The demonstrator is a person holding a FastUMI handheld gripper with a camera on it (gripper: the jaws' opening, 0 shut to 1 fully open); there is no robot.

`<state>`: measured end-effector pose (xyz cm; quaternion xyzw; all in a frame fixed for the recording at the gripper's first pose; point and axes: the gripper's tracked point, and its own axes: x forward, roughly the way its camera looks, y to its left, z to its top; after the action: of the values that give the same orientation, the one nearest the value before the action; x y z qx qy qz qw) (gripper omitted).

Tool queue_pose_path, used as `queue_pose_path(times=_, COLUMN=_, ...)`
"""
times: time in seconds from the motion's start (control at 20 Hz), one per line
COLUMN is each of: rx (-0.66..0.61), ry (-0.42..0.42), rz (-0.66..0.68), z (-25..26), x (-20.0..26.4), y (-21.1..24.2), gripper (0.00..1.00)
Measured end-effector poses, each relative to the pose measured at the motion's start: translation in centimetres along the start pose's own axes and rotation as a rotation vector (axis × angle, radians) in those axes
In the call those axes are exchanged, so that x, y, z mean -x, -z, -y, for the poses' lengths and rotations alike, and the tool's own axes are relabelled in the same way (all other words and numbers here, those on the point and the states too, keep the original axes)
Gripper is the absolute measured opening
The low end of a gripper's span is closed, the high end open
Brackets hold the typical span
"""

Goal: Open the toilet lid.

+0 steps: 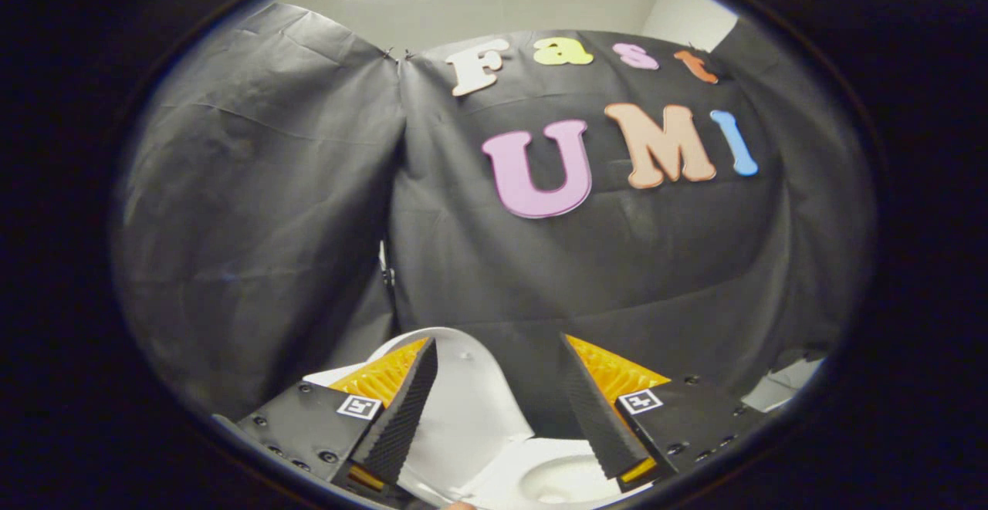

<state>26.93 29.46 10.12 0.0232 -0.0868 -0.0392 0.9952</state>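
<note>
Since the lid (463, 402) stood raised against the booth wall, just beyond the left finger, and the bowl (552, 479) lay uncovered below, the task looked essentially done. The claw (502, 410) gaped wide, holding nothing; only withdrawing seemed left.

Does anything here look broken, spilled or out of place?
Nothing stands out. The toilet lid stands raised between the open gripper fingers, the bowl below looks clean, and no spill or damage shows.
</note>
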Motion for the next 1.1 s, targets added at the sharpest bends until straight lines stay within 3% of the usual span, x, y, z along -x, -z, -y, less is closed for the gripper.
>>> queue_pose_path(times=0.4, rx=0.022, ry=-0.012, rz=0.078, z=8.8, x=4.8, y=-2.7, gripper=0.96)
queue_pose_path(times=0.7, rx=0.098, ry=0.065, rz=0.039, z=16.5, x=8.5, y=-1.9, gripper=0.96)
queue_pose_path(times=1.1, rx=0.214, ry=-0.003, rz=0.001, z=21.5, x=12.6, y=0.4, gripper=0.98)
